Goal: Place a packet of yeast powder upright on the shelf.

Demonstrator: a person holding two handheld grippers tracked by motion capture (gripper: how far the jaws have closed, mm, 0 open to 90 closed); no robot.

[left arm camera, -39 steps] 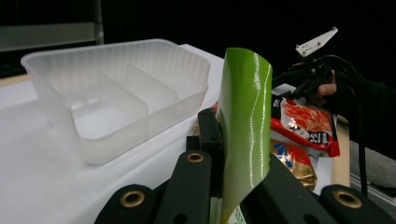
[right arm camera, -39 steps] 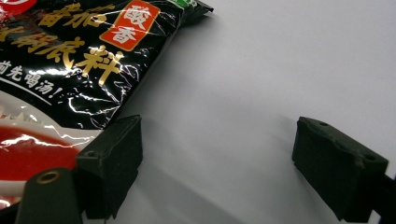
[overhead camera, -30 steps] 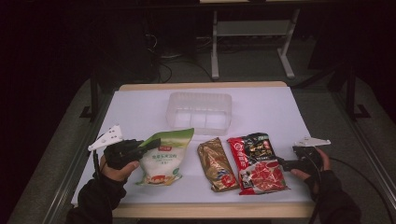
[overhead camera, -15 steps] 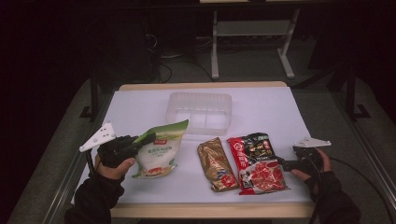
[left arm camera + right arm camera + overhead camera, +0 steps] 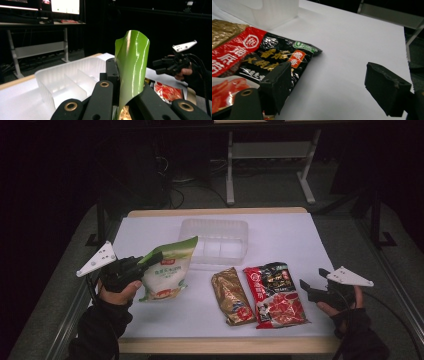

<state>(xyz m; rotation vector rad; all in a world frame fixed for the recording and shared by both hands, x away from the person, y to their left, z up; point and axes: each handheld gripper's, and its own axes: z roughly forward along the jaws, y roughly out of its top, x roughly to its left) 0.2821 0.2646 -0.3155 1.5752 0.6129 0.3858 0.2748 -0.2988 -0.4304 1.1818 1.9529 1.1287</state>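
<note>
Table (image 5: 300, 235) under white covering, seen from above, with clear plastic tray (image 5: 215, 242) near far middle, its compartments empty. Left gripper (image 5: 150, 260) clamped tight on green top edge of white-and-green pouch (image 5: 167, 275), lifted clear of table at left, just beside tray's near left corner; same green edge (image 5: 131, 72) pinched between black jaws in left gripper view, tray (image 5: 67, 80) just beyond. Right gripper (image 5: 306, 289) at right edge, jaws spread wide, gripping nothing, just beside red-and-black packet (image 5: 275, 295); wide gap visible in right gripper view, packet (image 5: 262, 62) under one jaw. Gold packet (image 5: 232, 296) flat between pouch and red-and-black packet. Apparent progress: early. One pouch picked up, nothing yet in tray, two packets left on table.
</note>
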